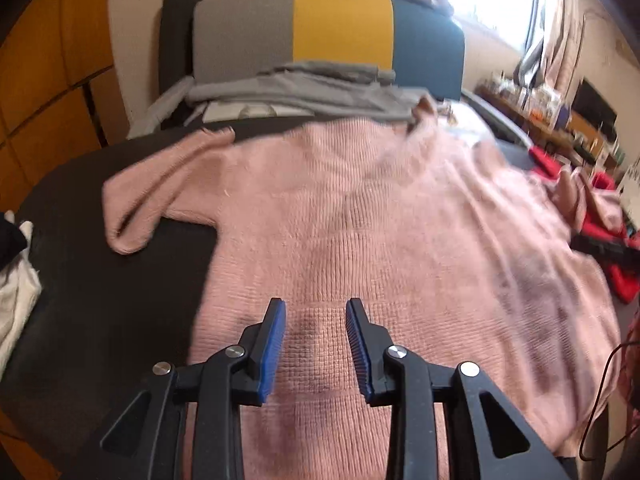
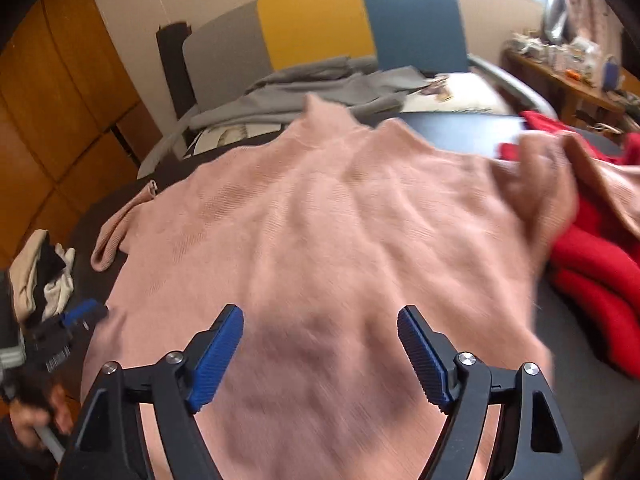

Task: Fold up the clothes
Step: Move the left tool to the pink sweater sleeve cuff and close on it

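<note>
A pink knitted sweater (image 1: pixel 360 216) (image 2: pixel 320 232) lies spread flat on a dark bed surface, collar toward the far end. Its left sleeve (image 1: pixel 152 200) (image 2: pixel 116 236) is bent back beside the body; the right sleeve (image 2: pixel 560 176) is bunched over red clothing. My left gripper (image 1: pixel 316 308) hovers open over the sweater's hem area, nothing between its fingers. My right gripper (image 2: pixel 320 316) also stands open, wide, above the lower middle of the sweater. The left gripper (image 2: pixel 76 320) shows at the right wrist view's left edge, held by a hand (image 2: pixel 36 412).
Grey clothes (image 1: pixel 296 88) (image 2: pixel 320 84) lie piled beyond the collar, before a grey, yellow and blue headboard (image 1: pixel 340 28). A red garment (image 2: pixel 592 264) (image 1: pixel 616 264) lies at the right. White and black clothes (image 1: pixel 16 280) (image 2: pixel 40 280) sit at the left. A cluttered desk (image 1: pixel 560 120) stands far right.
</note>
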A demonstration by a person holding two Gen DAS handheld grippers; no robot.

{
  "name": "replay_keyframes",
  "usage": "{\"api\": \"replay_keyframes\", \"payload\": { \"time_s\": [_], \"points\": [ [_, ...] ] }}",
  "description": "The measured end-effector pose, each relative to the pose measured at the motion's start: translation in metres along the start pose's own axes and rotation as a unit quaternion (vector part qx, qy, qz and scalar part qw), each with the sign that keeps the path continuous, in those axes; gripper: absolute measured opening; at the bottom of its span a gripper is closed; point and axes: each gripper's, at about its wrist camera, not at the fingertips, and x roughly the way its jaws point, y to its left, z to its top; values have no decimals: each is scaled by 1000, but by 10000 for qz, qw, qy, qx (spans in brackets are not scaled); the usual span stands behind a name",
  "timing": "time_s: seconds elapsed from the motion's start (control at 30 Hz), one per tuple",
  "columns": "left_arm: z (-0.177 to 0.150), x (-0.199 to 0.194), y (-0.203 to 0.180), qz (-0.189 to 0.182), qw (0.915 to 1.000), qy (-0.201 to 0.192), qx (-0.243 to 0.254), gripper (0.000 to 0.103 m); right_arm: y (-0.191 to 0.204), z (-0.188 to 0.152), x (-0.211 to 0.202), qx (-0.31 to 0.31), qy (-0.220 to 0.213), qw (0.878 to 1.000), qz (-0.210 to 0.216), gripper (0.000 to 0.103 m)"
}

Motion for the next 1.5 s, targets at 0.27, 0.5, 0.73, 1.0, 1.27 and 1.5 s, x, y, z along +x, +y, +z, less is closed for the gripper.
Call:
{"api": "replay_keyframes", "payload": {
  "time_s": [0.27, 0.5, 0.73, 1.0, 1.27, 1.5],
  "points": [
    [-29, 9, 11, 109, 9997, 135, -189, 32, -3, -24, 34, -512, 126, 9958, -745, 81],
    [-8, -19, 38, 525, 9977, -334, -266, 32, -1, -29, 33, -661, -61, 9953, -701, 94],
    [35, -25, 73, 1639, 9818, -734, 624, 32, 3, -30, 37, -766, -28, 9949, -649, 101],
    [100, 7, 100, 913, 9848, -384, 1427, 34, 5, -30, 39, -805, -17, 9946, -649, 103],
    [144, 53, 101, 594, 9781, 229, 1982, 35, 5, -30, 40, -799, -11, 9947, -643, 103],
    [156, 103, 91, 832, 9652, 852, 2327, 35, 5, -29, 41, -801, -6, 9947, -643, 103]
  ]
}}
